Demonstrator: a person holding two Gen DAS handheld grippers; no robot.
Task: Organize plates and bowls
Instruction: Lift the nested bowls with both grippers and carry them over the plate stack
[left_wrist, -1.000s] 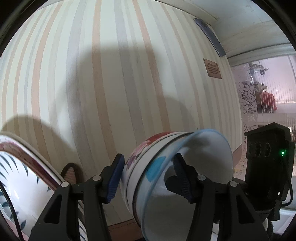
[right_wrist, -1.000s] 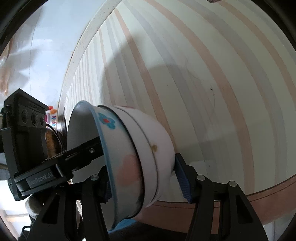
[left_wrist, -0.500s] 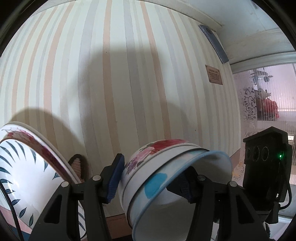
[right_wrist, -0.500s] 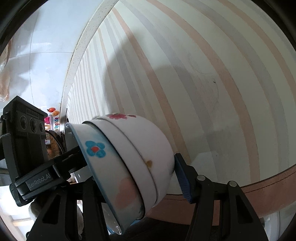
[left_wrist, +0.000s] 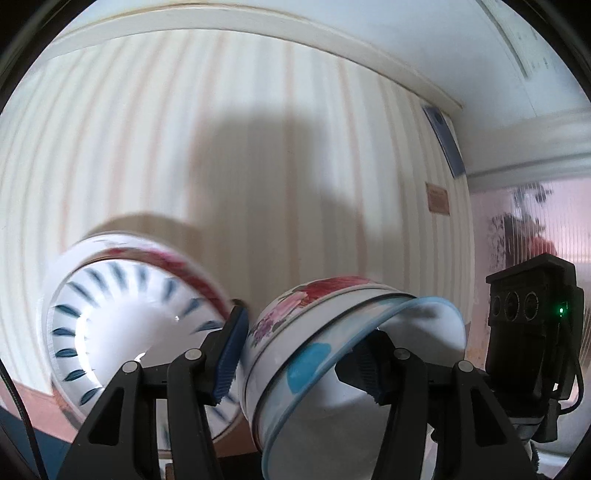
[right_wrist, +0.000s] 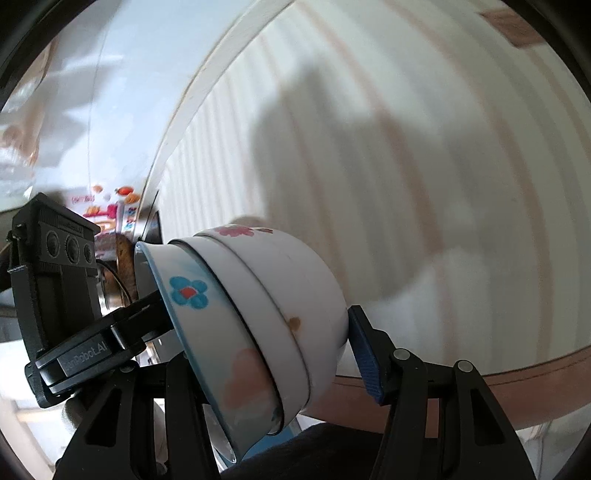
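Note:
A stack of nested floral bowls is held tilted in the air by both grippers. My left gripper is shut on the stack, one finger outside, one inside the blue-rimmed innermost bowl. My right gripper is shut on the same stack from the other side; its left finger is hidden behind the bowls. A plate with blue leaf marks and a red rim stands tilted at the left of the left wrist view.
A striped wall fills the background close behind the bowls, with a brown skirting strip low down. A window is to the right. Each gripper's black body shows in the other's view.
Both grippers have tilted and swung with the bowl stack, so more ceiling shows. The blue-marked plate has come further into the left wrist view, toward the middle.

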